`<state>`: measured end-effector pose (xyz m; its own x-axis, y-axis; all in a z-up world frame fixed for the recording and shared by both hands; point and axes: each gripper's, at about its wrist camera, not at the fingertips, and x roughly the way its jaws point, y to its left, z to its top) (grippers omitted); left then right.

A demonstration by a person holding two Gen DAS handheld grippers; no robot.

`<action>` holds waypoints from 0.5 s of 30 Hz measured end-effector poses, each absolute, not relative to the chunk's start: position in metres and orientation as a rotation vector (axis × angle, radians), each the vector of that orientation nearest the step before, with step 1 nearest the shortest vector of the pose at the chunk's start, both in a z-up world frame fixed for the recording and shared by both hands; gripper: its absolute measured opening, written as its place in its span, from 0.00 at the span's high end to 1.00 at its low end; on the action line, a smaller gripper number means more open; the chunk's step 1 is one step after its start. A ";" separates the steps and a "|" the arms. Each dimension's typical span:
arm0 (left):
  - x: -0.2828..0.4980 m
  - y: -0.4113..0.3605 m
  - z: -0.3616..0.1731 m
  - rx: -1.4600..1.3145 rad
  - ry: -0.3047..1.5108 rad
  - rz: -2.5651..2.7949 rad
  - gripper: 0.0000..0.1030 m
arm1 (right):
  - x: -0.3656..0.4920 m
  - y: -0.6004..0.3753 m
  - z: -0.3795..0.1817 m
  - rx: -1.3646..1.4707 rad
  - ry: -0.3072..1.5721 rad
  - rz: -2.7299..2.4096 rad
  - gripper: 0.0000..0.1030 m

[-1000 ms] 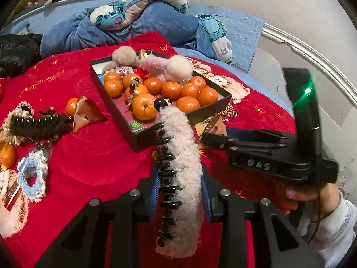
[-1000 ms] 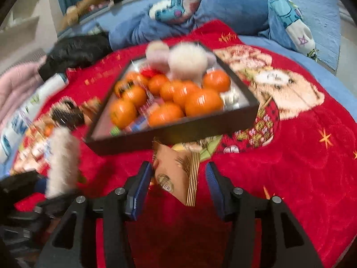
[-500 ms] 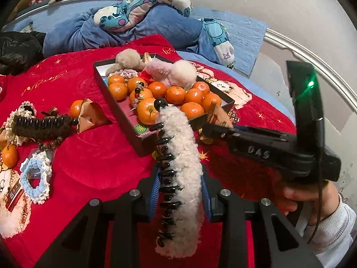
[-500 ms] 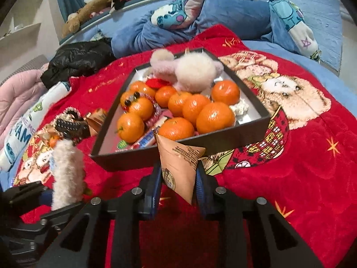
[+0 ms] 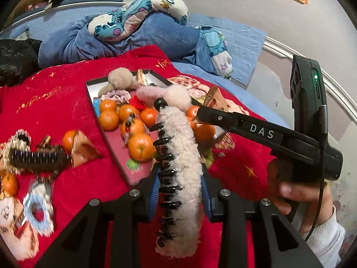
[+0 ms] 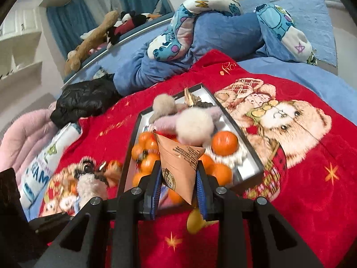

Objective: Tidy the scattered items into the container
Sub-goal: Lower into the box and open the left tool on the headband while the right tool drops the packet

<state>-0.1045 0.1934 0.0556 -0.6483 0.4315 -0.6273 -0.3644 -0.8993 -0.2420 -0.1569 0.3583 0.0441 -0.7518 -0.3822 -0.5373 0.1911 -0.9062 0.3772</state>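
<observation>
Carrying both loads toward the box (image 6: 250, 149) on the bed: left tongs (image 5: 180, 192) clamped on the fluffy hair claw (image 5: 183, 156), right tongs (image 6: 177, 178), just closed, pinching the brown snack packet (image 6: 178, 163). Risking a collision over the crowded tangerines (image 5: 140, 147), or a slipped packet.

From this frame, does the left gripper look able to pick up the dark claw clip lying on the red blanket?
Probably not yet. The left gripper is shut on the fluffy cream hair clip, so its jaws are full. The dark claw clip lies uncovered on the red blanket, so the path itself looks free.
</observation>
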 end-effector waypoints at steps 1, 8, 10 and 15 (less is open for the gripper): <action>-0.112 0.193 0.056 -0.999 -0.140 2.502 0.68 | -0.165 0.357 0.043 0.914 -0.438 -2.648 0.74; -0.158 0.208 0.051 -1.047 -0.140 2.484 0.68 | -0.201 0.351 0.034 0.955 -0.432 -2.646 0.74; -0.172 0.214 0.049 -1.055 -0.138 2.476 0.68 | -0.211 0.350 0.032 0.961 -0.428 -2.653 0.74; -0.202 0.223 0.040 -1.074 -0.122 2.460 0.68 | -0.233 0.352 0.021 1.003 -0.454 -2.654 0.74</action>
